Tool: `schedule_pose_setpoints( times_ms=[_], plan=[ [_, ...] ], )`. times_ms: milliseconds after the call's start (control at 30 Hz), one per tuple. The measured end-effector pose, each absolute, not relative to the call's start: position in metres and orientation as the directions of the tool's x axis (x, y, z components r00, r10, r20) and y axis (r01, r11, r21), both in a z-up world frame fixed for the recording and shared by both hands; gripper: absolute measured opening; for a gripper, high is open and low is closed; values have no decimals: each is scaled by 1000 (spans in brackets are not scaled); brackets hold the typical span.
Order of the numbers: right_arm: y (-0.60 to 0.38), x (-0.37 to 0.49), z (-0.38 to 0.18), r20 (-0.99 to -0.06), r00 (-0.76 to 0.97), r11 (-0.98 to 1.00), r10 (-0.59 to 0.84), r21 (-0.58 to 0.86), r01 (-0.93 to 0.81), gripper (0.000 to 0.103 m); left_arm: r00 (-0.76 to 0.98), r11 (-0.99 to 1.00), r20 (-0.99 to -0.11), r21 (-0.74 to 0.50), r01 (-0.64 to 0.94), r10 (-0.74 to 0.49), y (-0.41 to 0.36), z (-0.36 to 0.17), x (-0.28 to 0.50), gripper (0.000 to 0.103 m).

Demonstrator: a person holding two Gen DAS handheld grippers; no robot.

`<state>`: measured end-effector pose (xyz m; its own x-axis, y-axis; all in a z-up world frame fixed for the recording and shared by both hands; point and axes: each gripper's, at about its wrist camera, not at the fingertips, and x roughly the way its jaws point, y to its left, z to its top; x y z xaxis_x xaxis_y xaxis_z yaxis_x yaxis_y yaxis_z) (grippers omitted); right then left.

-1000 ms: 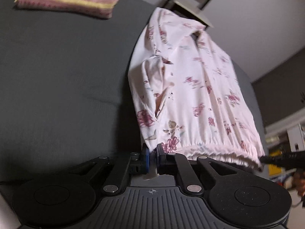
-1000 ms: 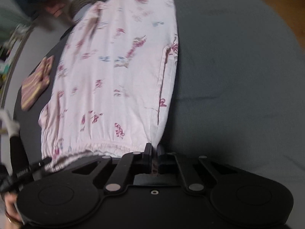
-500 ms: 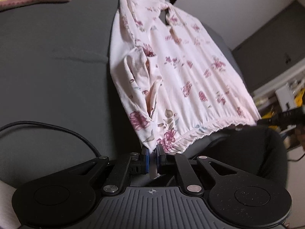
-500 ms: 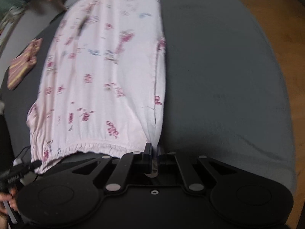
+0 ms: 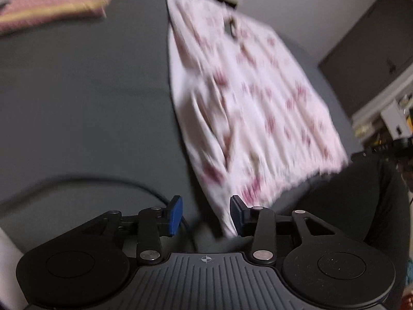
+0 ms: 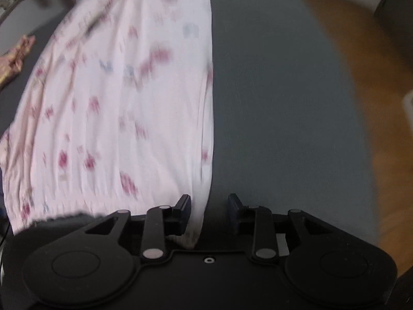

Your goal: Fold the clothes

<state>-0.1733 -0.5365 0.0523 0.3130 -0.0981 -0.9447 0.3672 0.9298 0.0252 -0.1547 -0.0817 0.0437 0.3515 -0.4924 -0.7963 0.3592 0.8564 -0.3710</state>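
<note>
Left wrist view is showing the left gripper [image 5: 206, 215] spread wide, gripping nothing, a corner of the pink flowered garment [image 5: 247, 108] lying between its fingers on the grey bed [image 5: 77, 98]. Right gripper [image 6: 209, 213] is likewise spread, the garment's other corner draping beside its left finger.

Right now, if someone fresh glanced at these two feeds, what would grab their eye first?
The pale pink floral garment spread lengthwise over the dark grey surface, its gathered hem nearest both cameras. Next, both claws stand open at that hem: the left claw beside one corner, the right claw with the other corner hanging between its fingers. Far left in the left wrist view lies a folded striped cloth.
</note>
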Motion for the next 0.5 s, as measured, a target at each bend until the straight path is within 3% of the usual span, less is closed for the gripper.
schedule_pose_setpoints(
  times_ms=[67, 133, 200, 267, 300, 400, 500],
  plan=[
    [-515, -166, 85, -896, 433, 942, -95, 60, 331, 36, 420, 863, -765, -352, 363, -489, -63, 60, -147, 57],
    [-489, -158, 113, -835, 550, 951, -35, 141, 275, 58, 492, 873, -729, -324, 364, -476, -51, 76, -126, 63],
    [-457, -145, 129, -761, 646, 953, 57, 234, 192, 69, 552, 883, -694, -309, 353, -463, -43, 92, -94, 64],
    [-420, -125, 134, -688, 714, 959, 129, 271, 88, 69, 585, 883, -664, -312, 350, -467, -51, 103, -54, 64],
    [-405, -115, 134, -660, 739, 966, 134, 253, 50, 69, 601, 890, -658, -307, 336, -454, -58, 107, -36, 64],
    [-369, -80, 124, -626, 776, 995, -76, -2, 96, 69, 640, 910, -647, -299, 287, -415, -77, 120, 19, 64],
    [-341, -48, 114, -571, 802, 984, -177, -125, 128, 70, 662, 913, -630, -298, 277, -406, -100, 124, 63, 64]
  ],
)
